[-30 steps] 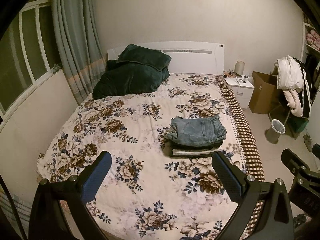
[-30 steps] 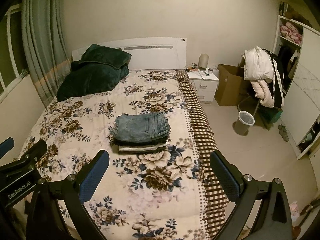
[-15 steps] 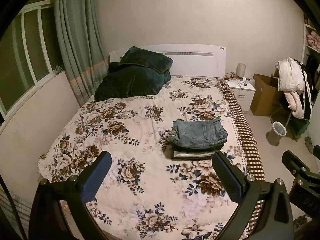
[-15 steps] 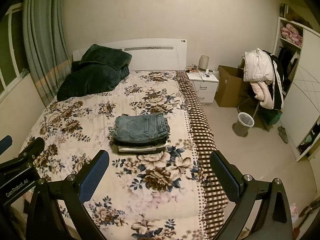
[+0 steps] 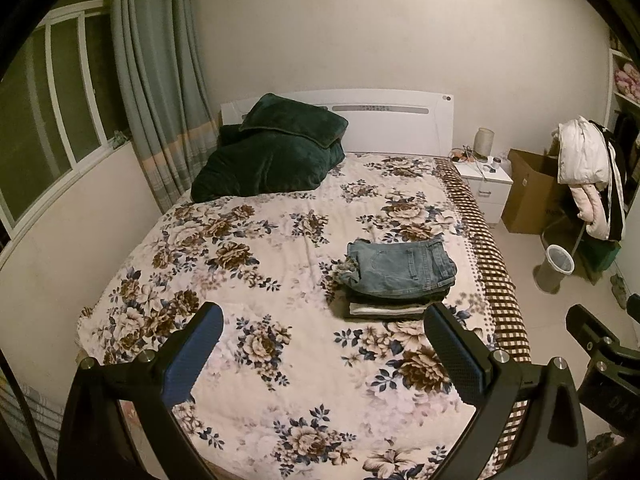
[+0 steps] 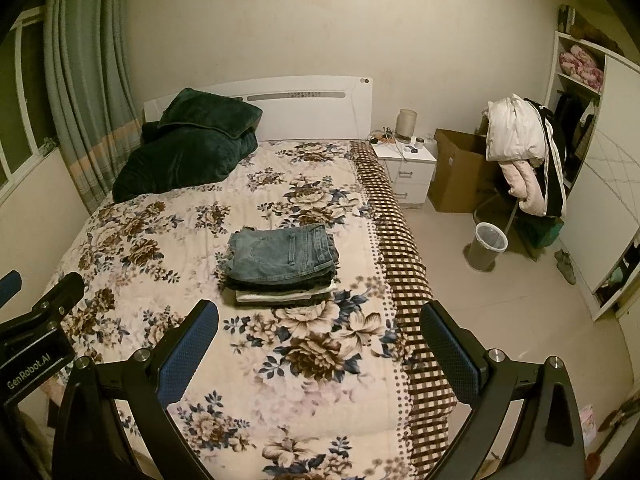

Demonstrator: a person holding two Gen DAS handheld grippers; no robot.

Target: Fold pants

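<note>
The jeans [image 5: 402,267] lie folded on top of a small stack [image 5: 390,306] of other folded clothes, on the right half of the bed [image 5: 248,264], near its checked right border. Both grippers hang above the near end of the bed, well apart from the stack. The left gripper [image 5: 322,342] has its jaws wide and holds nothing; the right gripper [image 6: 318,340] likewise has wide jaws and is empty. In the left view the stack sits just beyond the right finger, far of the jaws; in the right view it sits far of the jaws and a little left of centre.

By the look of it the fold is done, so the risk lies in any further touch. The stack is several layers deep and its left edge looks ragged, with a bunched hem sticking out; a push from the side could slide the jeans off or topple the stack toward the bed's right edge. The soft quilt gives poor support, so pressing down near the stack could tilt it. A pinch on only the top layer would likely unfold it.
</note>
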